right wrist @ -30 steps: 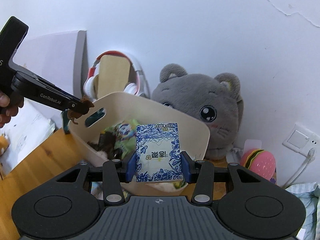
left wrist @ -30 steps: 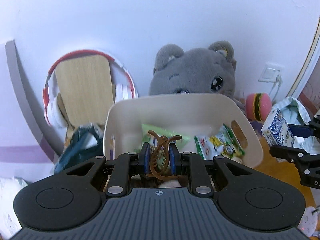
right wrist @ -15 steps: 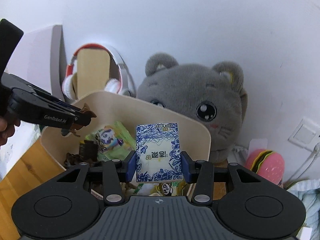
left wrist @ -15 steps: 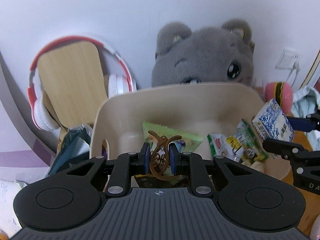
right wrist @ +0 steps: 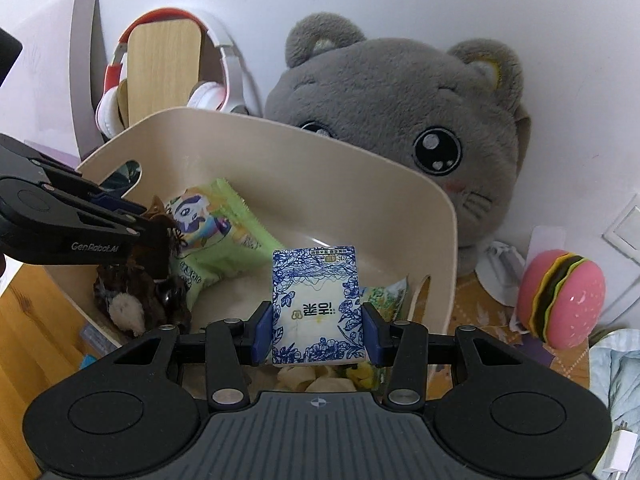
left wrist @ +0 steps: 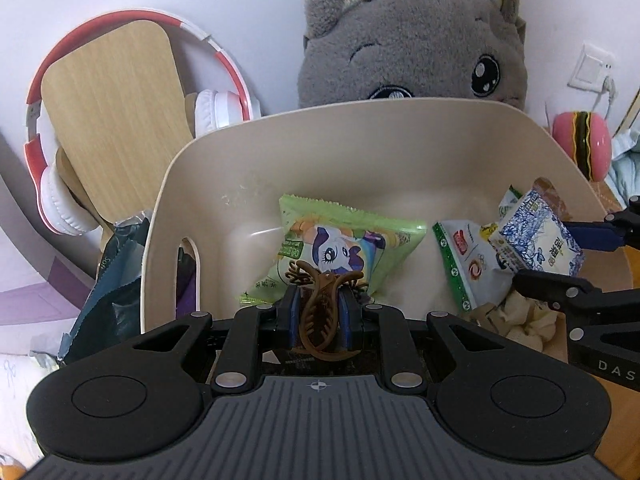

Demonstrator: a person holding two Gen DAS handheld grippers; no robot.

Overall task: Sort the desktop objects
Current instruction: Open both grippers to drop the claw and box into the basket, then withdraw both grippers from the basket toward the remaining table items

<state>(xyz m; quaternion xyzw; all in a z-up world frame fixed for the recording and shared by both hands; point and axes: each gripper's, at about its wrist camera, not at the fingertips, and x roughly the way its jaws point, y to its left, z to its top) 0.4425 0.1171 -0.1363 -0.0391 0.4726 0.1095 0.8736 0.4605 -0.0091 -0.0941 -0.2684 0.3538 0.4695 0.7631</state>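
My left gripper point(left wrist: 319, 312) pinches a brown hair claw point(left wrist: 321, 320) at frame centre, over the beige bin point(left wrist: 400, 136). My right gripper point(right wrist: 318, 330) clamps a blue-patterned tissue pack point(right wrist: 318, 308).

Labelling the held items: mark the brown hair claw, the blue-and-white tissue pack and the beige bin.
brown hair claw point(left wrist: 323, 322), left wrist view, on its toothed middle between the pads.
blue-and-white tissue pack point(right wrist: 317, 312), right wrist view, on its white front panel.
beige bin point(left wrist: 400, 136), left wrist view, on its bare back wall.
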